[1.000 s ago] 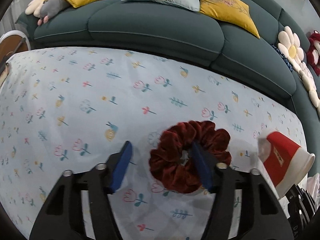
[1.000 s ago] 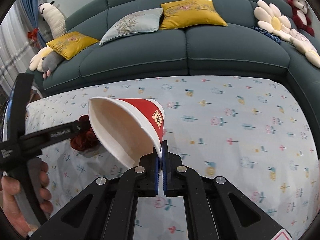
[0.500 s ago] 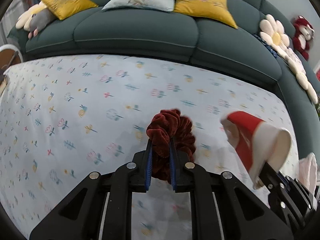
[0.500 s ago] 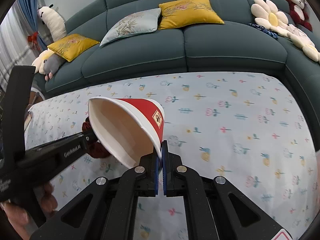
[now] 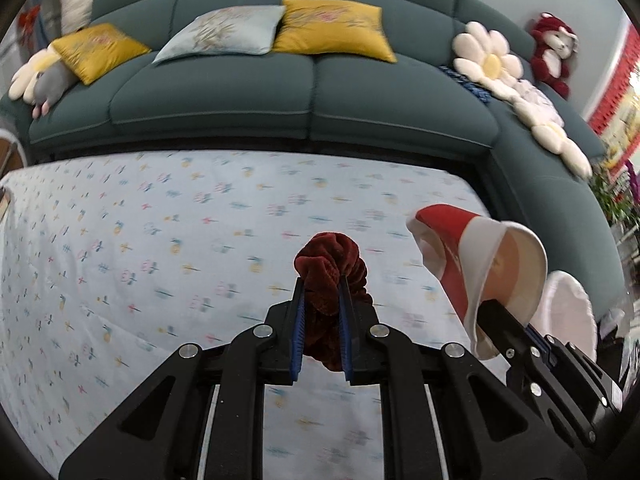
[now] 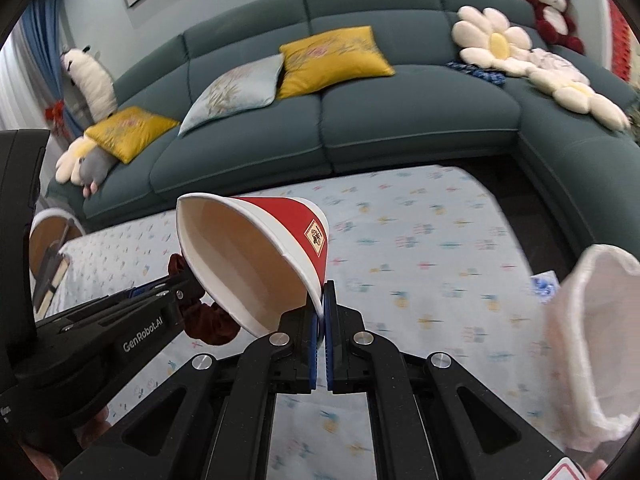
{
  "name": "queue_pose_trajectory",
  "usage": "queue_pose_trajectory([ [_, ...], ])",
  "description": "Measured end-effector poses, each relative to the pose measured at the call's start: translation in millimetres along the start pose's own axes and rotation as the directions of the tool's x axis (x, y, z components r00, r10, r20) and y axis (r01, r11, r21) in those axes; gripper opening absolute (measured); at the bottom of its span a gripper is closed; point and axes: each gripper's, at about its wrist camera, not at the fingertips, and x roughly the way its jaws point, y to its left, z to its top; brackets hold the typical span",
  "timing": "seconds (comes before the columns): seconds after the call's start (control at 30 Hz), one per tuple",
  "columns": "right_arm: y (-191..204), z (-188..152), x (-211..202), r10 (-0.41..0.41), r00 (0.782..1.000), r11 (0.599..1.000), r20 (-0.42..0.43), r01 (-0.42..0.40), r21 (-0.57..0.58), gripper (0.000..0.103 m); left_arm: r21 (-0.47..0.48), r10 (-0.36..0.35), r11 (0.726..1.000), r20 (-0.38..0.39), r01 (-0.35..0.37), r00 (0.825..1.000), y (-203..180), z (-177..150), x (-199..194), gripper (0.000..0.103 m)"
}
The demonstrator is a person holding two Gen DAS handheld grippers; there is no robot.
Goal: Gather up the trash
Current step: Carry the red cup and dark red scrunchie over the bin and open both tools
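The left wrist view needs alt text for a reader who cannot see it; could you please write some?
The left claw is shut on a dark red scrunchie, held above a floral tablecloth. At right, the right claw pinches the rim of a tilted red and white paper cup; a teal sofa with cushions lies behind.

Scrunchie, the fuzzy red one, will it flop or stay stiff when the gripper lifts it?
Probably floppy: the dark red velvet scrunchie bunches up between the left gripper and sags below its fingers. It likely weighs little, being ruffled fabric. It seems unlikely to slip, since the plush cloth is squeezed tight.
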Motion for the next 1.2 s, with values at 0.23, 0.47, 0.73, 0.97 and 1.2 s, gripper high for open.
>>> queue_pose_trajectory([
  [0.23, -58.9, 2.8, -53.9, -0.042, 0.997, 0.996, 0.066, 0.037, 0.078, 0.003, 0.081, -0.046, 0.996, 0.027, 0.044, 0.999, -70.2, -8.4, -33.2, 0.014],
  [0.47, -124.1, -4.2, -106.4, -0.104, 0.987, 0.985, 0.121, 0.085, 0.152, 0.003, 0.165, -0.088, 0.983, 0.045, 0.079, 0.995, -134.7, -20.5, -59.5, 0.014],
  [0.73, -192.0, -16.3, -145.1, -0.168, 0.974, 0.959, 0.152, 0.126, 0.252, 0.003, 0.268, -0.133, 0.956, 0.042, 0.117, 0.990, -210.1, -39.6, -75.6, 0.014],
  [0.97, -238.3, -26.1, -166.3, -0.211, 0.965, 0.942, 0.158, 0.157, 0.297, 0.003, 0.332, -0.158, 0.932, 0.019, 0.143, 0.987, -260.8, -54.6, -74.0, 0.014],
  [1.2, -269.3, -33.0, -172.3, -0.221, 0.965, 0.930, 0.144, 0.164, 0.329, 0.003, 0.375, -0.167, 0.914, -0.003, 0.156, 0.986, -293.5, -62.6, -66.7, 0.014],
])
